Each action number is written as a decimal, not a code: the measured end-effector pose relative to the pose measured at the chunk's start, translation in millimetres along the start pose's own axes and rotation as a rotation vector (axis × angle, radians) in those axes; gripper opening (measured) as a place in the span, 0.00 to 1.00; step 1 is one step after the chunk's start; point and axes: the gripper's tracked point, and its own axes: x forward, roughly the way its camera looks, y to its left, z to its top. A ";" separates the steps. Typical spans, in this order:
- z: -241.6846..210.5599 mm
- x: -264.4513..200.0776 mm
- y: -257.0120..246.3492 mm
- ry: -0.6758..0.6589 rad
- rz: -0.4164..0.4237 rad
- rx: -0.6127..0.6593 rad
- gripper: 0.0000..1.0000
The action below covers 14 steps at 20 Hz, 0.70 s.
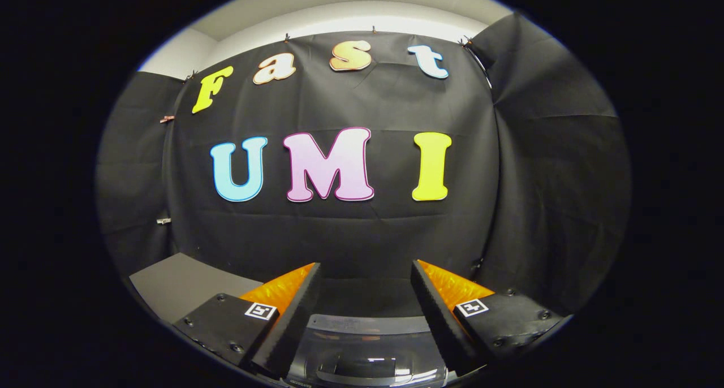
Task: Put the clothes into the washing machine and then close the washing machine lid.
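Two ridged fingers of the hand-held gripper (366, 263) stood spread apart, gripping nothing. Below between them, the washing machine lid (367, 348), glossy and translucent, was largely cut off. Grey bench (175, 283) corner sat left.

The tool (366, 272) hangs with its two fingers (297, 314) spread wide apart and nothing between the tips; below them, toward 6 o'clock, sits the washing machine (365, 354), its lid (362, 368) lying flat across the top; the surface (181, 283) stretches off at 9 o'clock; the booth's wall (339, 235) stands behind at 12 o'clock.
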 end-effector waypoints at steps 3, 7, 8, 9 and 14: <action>1.8 2.3 0.3 -0.001 -0.001 0.000 0.99; -1.0 5.3 1.6 0.007 -0.002 -0.008 0.99; 0.3 6.0 2.2 0.006 -0.002 -0.009 0.99; 1.5 5.8 2.9 0.003 -0.001 -0.006 0.99; 2.5 8.0 5.2 0.001 -0.001 0.012 0.99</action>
